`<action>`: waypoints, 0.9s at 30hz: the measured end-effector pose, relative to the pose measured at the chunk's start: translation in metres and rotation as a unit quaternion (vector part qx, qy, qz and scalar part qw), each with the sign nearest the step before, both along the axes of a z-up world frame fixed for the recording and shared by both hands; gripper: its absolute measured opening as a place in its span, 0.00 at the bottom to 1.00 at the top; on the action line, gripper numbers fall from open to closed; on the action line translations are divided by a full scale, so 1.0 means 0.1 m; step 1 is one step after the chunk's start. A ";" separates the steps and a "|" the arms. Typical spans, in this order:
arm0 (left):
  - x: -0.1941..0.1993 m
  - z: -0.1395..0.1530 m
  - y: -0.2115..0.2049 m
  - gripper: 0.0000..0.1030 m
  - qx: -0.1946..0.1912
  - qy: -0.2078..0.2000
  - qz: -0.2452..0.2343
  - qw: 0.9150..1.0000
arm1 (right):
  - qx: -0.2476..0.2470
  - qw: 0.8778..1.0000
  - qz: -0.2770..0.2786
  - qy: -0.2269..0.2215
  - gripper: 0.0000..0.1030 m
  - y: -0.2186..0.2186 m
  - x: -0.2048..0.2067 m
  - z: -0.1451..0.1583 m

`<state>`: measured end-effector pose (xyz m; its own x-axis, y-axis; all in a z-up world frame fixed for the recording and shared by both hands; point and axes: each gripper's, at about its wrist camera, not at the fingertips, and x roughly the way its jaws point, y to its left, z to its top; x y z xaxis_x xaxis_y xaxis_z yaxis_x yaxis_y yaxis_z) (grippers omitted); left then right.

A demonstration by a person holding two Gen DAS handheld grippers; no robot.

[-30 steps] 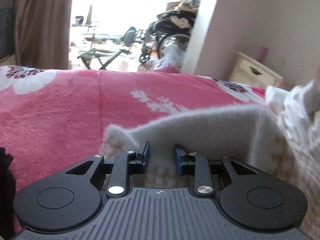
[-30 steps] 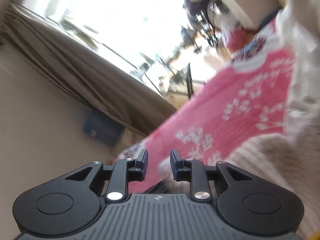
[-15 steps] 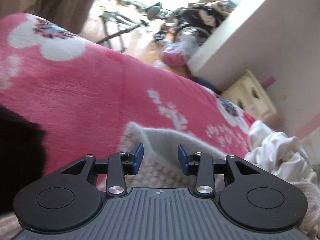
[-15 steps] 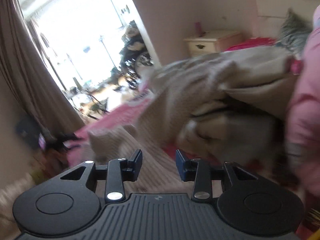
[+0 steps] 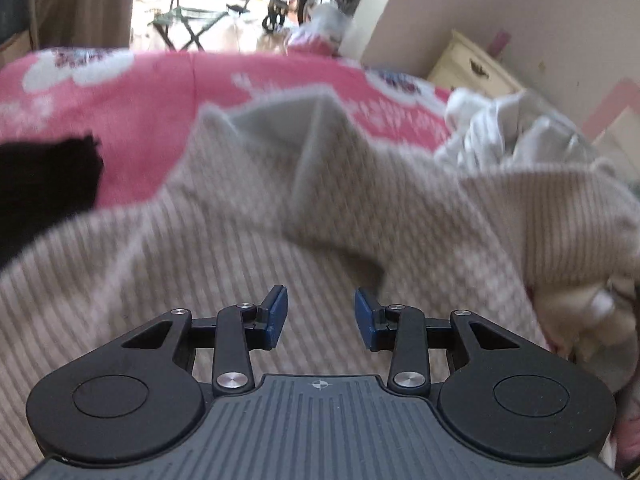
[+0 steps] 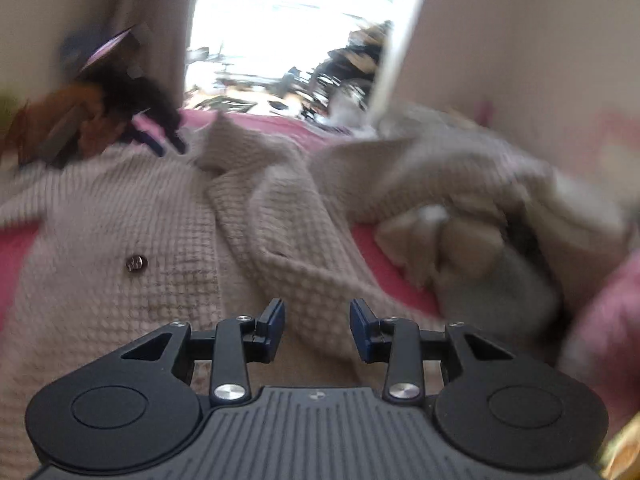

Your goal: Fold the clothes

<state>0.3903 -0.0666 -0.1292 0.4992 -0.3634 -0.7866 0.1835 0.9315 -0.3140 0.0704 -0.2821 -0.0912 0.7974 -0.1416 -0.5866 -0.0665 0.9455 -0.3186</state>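
Left wrist view: left gripper [image 5: 316, 316] released, jaws just opened, poised over beige ribbed knit garment [image 5: 248, 248] spread across pink floral blanket [image 5: 152, 92]; right wrist view: right gripper [image 6: 317, 330] likewise unclenched above its rumpled buttoned front [image 6: 136, 263], apparently repositioning for a fold.

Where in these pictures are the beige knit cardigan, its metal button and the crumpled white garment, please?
beige knit cardigan [image 6: 120, 216]: right wrist view, on its waffle-knit front panel.
metal button [image 6: 136, 263]: right wrist view, on the button's face.
crumpled white garment [image 5: 516, 128]: left wrist view, on its bunched folds.
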 end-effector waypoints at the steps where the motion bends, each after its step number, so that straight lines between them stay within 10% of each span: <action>1: -0.03 -0.05 -0.03 0.33 0.001 0.008 -0.001 1.000 | -0.040 0.999 0.024 -0.003 0.38 0.11 0.06 -0.09; 7: -0.06 -0.36 -0.24 0.29 -0.001 0.051 -0.052 0.997 | -0.182 0.975 0.126 0.007 0.37 0.51 0.31 -0.67; 27: 0.22 -0.59 -0.56 0.43 -0.031 0.037 -0.059 0.997 | -0.282 0.956 0.066 -0.050 0.38 0.47 0.27 -1.18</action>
<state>0.4128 -0.1222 -0.1880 0.3922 -0.4660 -0.7931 0.2651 0.8829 -0.3876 0.0978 -0.2351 -0.2087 0.8787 -0.3066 -0.3659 -0.1162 0.6060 -0.7869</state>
